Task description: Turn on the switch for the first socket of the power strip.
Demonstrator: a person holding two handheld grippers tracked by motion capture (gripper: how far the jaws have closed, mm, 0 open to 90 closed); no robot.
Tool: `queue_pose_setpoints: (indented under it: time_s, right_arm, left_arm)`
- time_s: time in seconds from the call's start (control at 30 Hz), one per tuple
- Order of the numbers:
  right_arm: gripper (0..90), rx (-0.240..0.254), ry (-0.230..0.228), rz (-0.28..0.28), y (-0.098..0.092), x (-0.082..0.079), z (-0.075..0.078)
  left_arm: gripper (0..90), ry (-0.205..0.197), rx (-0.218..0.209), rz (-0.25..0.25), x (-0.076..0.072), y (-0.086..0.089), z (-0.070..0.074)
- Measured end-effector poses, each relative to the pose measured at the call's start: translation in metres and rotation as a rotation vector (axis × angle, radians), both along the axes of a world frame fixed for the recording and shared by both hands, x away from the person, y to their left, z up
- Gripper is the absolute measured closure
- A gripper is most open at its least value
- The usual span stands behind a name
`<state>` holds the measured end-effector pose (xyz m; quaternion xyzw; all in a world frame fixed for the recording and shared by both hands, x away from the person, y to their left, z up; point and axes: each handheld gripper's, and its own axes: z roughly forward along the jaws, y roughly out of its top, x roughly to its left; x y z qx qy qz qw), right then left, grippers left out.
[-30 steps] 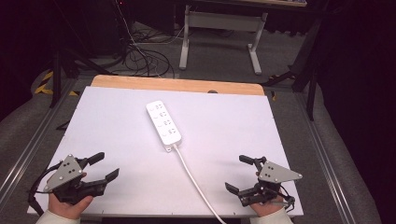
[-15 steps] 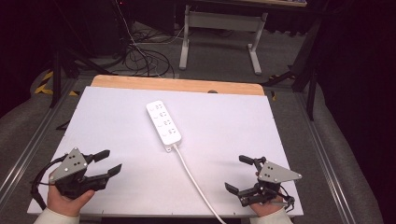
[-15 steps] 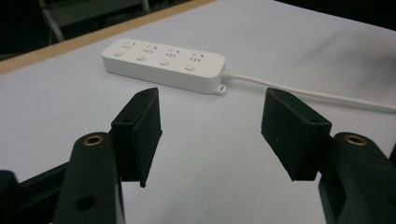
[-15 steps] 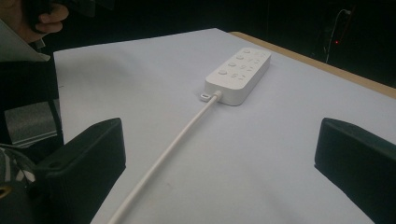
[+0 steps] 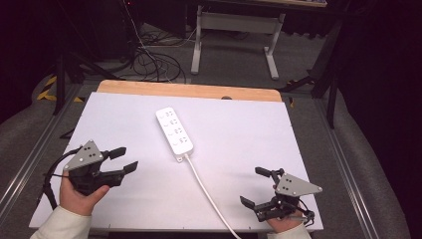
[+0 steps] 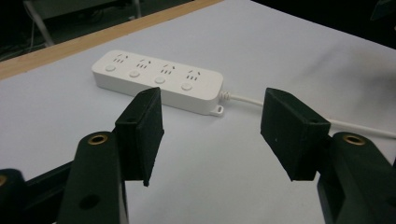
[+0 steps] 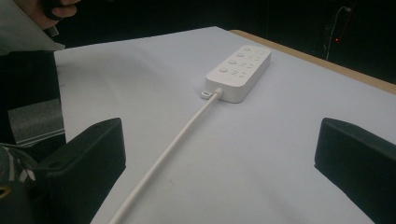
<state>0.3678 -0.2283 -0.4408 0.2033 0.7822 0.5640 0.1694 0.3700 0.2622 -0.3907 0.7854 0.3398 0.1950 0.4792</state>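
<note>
A white four-socket power strip (image 5: 174, 131) lies mid-table on the white sheet (image 5: 239, 129), its cord (image 5: 206, 186) trailing toward the near edge. The left gripper (image 5: 124, 160) points at it, jaws apart and empty, having just been narrowing. The right gripper (image 5: 255, 187) rests near the cord, jaws wide apart.

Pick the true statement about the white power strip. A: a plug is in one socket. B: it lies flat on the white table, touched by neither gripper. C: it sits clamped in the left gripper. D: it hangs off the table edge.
B: the power strip lies flat mid-table, apart from the left gripper and right gripper, sockets bare.
</note>
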Motion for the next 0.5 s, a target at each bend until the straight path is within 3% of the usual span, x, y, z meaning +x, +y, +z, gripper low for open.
queue_pose_setpoints:
  time_s: [0.1, 0.3, 0.5]
  right_arm:
    - [2.5, -0.001, 0.001, -0.001, 0.0, 0.0, 0.0]
    - [2.5, -0.004, 0.005, -0.001, 0.0, 0.001, 0.0]
    - [2.5, -0.003, 0.002, 0.0, 0.0, 0.001, -0.001]
  left_arm:
    - [40.3, 0.026, 0.011, -0.029, 0.009, -0.005, 0.004]
    - [41.7, 0.023, 0.046, -0.024, 0.022, -0.016, 0.011]
    - [40.6, 0.026, 0.039, -0.041, 0.034, -0.027, 0.017]
